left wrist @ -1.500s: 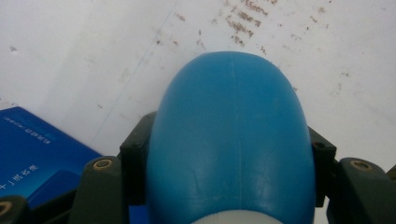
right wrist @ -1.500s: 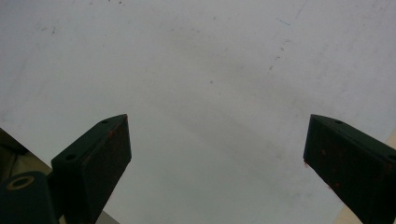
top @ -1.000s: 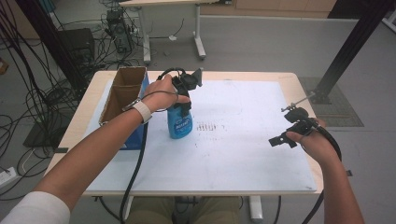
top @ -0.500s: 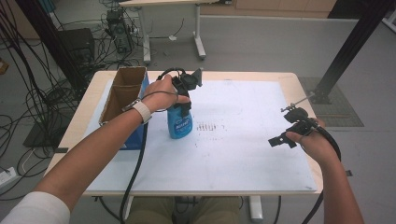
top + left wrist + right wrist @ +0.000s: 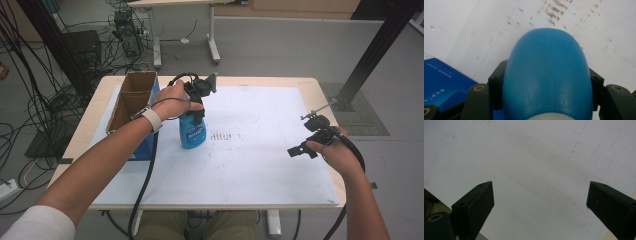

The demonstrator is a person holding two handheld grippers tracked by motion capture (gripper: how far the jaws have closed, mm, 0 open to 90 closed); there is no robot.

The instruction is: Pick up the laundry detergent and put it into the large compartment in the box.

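A blue bottle (image 5: 193, 131) stands upright on the white sheet (image 5: 250, 165) left of the table's middle. My left gripper (image 5: 198, 107) comes down on it from above and is shut on its upper part. In the left gripper view the bottle's rounded blue shoulder (image 5: 547, 75) sits squeezed between the two black jaws. My right gripper (image 5: 306, 145) hovers low over the sheet near the right edge. Its jaws stand wide apart with nothing between them, and in the right gripper view bare white sheet (image 5: 539, 170) lies beyond my right gripper (image 5: 540, 202).
An open cardboard box (image 5: 131, 100) with a blue front face (image 5: 441, 80) stands at the table's left side, close beside the bottle. Faint dark marks (image 5: 226, 136) dot the sheet's middle. Cables, a desk frame and a black post lie on the floor beyond the table.
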